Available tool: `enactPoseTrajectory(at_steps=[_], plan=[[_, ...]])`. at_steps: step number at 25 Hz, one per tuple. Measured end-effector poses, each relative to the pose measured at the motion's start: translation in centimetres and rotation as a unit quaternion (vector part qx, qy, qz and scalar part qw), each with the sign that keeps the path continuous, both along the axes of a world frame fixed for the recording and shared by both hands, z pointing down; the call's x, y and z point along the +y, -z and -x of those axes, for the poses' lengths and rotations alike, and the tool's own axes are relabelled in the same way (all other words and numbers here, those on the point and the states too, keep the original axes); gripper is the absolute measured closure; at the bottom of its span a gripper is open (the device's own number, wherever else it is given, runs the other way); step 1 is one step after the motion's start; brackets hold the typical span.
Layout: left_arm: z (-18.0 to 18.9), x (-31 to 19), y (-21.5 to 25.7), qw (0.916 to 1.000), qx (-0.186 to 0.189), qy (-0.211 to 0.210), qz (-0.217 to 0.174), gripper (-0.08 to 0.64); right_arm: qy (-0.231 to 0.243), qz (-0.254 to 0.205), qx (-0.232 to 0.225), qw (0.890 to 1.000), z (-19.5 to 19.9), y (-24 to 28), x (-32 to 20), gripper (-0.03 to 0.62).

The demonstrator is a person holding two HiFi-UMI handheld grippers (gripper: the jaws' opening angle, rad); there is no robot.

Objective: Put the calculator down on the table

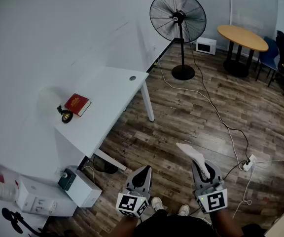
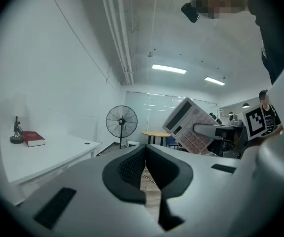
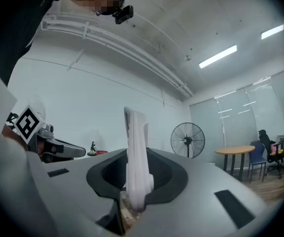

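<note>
The white calculator [image 1: 195, 156] stands on edge in my right gripper [image 1: 201, 168], which is shut on its lower end, over the wood floor and well right of the white table [image 1: 113, 90]. In the right gripper view the calculator [image 3: 134, 147] rises edge-on between the pads of the right gripper [image 3: 133, 184]. My left gripper [image 1: 142, 172] hangs beside it, shut and empty. From the left gripper view, the left gripper [image 2: 144, 157] has its pads together, and the calculator [image 2: 187, 125] shows its keys, tilted, at the right.
A red book [image 1: 77, 104] and a small dark figurine [image 1: 65, 114] lie on the table's left part. White boxes [image 1: 80, 186] sit under its near end. A standing fan [image 1: 178, 19], a round wooden table [image 1: 242, 37], chairs, and floor cables with a power strip [image 1: 248, 162] lie beyond.
</note>
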State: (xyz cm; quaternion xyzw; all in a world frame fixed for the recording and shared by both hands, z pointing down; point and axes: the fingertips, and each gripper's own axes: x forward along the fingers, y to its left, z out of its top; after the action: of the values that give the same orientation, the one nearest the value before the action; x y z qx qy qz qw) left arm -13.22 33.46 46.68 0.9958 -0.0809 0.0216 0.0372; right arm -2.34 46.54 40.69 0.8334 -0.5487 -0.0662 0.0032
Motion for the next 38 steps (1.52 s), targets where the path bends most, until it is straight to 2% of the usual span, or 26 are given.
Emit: enactPoseTrajectory(at_steps=[11, 15, 24, 31, 38], plan=[[0.9, -4.0, 0.1, 1.0000, 0.005, 0.006, 0.006, 0.540, 0.012, 0.005, 0.003, 1.000, 1.0, 0.2, -4.5, 0.497], [1.2, -7.0, 0.3, 0.9999, 0.012, 0.000, 0.008, 0.540, -0.006, 0.024, -0.009, 1.000, 0.8, 0.0, -7.0, 0.497], [2.5, -13.6, -1.0, 0.9996, 0.009, -0.006, 0.026, 0.540, -0.014, 0.014, -0.003, 1.000, 2.4, 0.1, -12.6, 0.497], [0.4, -16.5, -2.0, 0.9995, 0.002, -0.016, 0.029, 0.540, -0.013, 0.022, -0.010, 1.000, 0.6, -0.7, -16.2, 0.497], [-3.2, -20.8, -1.8, 0.9997, 0.000, 0.002, 0.025, 0.540, 0.006, 0.017, -0.004, 1.000, -3.4, -0.4, -21.0, 0.497]])
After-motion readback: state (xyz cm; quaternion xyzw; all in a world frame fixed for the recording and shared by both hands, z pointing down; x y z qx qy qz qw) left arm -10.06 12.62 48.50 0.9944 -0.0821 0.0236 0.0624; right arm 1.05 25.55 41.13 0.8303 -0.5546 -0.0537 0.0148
